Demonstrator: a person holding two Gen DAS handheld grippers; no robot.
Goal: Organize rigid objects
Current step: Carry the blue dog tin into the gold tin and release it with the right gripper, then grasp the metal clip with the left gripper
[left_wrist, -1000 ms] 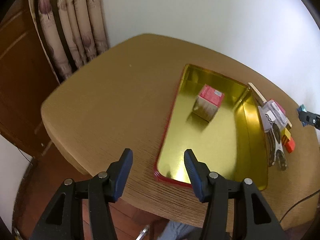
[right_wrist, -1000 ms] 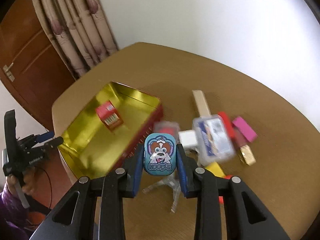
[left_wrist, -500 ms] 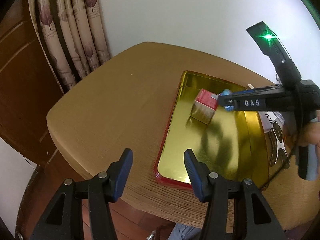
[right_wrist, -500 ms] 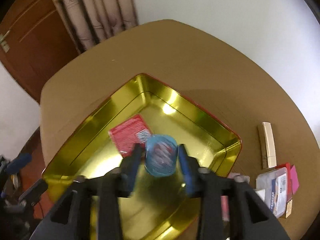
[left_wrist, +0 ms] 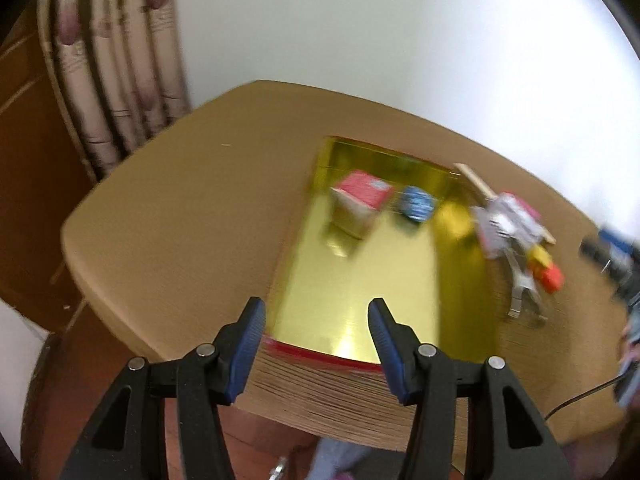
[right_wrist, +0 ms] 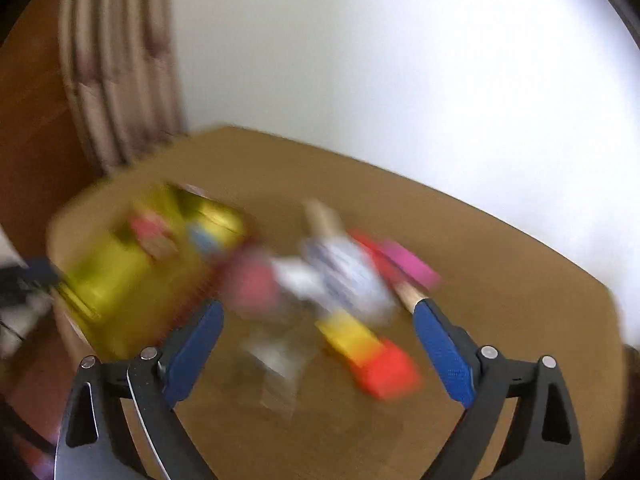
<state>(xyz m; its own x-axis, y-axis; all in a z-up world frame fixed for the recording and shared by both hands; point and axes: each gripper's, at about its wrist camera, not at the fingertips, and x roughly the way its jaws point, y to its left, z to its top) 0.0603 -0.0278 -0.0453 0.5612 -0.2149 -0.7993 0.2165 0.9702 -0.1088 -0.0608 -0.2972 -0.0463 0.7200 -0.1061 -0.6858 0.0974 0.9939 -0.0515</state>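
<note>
No label is readable through blur; the blue tin point(left_wrist: 417, 203) lies in the gold tray point(left_wrist: 360, 300); both grippers' fingers spread empty.

blue tin point(left_wrist: 417, 203) now in tray point(left_wrist: 360, 312) — right claw point(right_wrist: 318, 316) emptied, withdrawn

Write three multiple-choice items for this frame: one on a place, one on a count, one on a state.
1. Where is the small blue tin?
A. inside the gold tray
B. on the bare table
C. in the right gripper

2. How many things lie in the gold tray?
A. none
B. two
C. four

3. How are the jaws of the right gripper?
A. shut on the tin
B. shut on nothing
C. wide apart, empty

Answers:
1 A: the left wrist view shows the tin on the tray floor beside the red box.
2 B: only the box and the tin are there.
3 C: its blue pads stand well apart with nothing between.
</note>
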